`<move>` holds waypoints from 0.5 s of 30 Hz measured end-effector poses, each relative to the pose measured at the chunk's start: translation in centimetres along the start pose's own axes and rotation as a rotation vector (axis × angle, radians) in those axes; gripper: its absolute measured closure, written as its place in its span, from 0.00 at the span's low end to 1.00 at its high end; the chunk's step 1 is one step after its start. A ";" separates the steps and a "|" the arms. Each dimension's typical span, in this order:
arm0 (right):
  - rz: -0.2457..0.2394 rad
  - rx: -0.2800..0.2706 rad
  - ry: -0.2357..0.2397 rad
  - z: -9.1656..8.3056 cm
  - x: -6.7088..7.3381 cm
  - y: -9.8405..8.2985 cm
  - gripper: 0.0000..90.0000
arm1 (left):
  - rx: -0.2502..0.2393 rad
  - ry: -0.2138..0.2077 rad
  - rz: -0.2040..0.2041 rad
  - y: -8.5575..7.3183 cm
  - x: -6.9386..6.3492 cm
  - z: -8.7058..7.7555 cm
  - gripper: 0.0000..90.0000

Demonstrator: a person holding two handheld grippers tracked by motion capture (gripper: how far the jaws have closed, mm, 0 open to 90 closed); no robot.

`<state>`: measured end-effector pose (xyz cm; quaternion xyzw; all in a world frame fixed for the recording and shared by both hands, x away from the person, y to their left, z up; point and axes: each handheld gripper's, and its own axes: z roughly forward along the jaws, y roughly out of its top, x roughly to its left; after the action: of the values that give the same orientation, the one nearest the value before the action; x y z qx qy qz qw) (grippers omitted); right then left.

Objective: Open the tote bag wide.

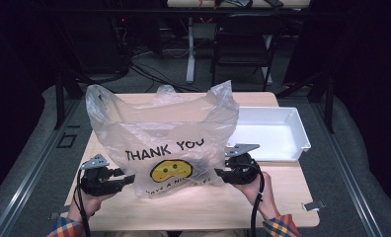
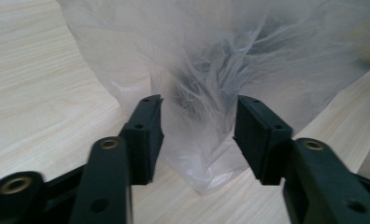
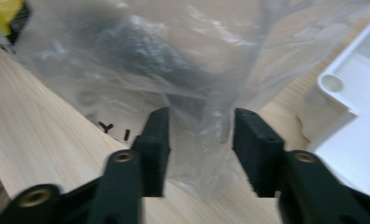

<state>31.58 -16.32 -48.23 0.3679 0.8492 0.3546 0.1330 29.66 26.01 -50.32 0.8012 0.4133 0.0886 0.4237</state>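
1. Two grippers flank a clear plastic bag that stands upright near the middle of the wooden table, its handles raised and its front printed with "THANK YOU" above a yellow smiley face.
2. The left gripper sits at the bag's lower left corner. In the left gripper view its jaws stand partly apart with a fold of the bag between them (the pads are close beside the film, and no squeeze shows).
3. The right gripper sits at the bag's lower right corner. In the right gripper view its jaws are likewise half-wide with a corner of the bag between them, and the film hangs loose in the gap.
4. Something dark lies inside the bag, low down; what it is cannot be made out through the plastic.
5. Bare tabletop lies in front of the bag, toward the person, and a strip of it runs along the left edge.
6. A white tray lies on the right rear of the table, just beside the bag and near the right gripper; its corner shows close by in the right gripper view.
7. Beyond the far edge stand a dark chair and a white post, well apart from the work.
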 end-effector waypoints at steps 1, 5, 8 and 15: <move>0.000 0.000 0.000 0.0 0.0 0.0 0.71 | 0.000 0.000 0.000 0.0 0.0 0.0 0.62; 0.001 -0.020 -0.008 0.4 0.0 -0.1 0.86 | -0.020 -0.005 -0.001 -0.1 -0.2 0.2 0.74; 0.016 -0.017 -0.008 0.6 -0.2 -0.3 0.93 | -0.002 -0.010 0.005 -0.1 -0.1 0.6 0.82; 0.024 0.022 -0.003 1.6 -0.3 -1.0 0.96 | 0.026 -0.011 0.015 -0.3 -0.3 2.0 0.95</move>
<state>32.01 -16.18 -50.06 0.3801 0.8485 0.3462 0.1256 30.29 24.67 -51.71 0.8101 0.4059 0.0819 0.4150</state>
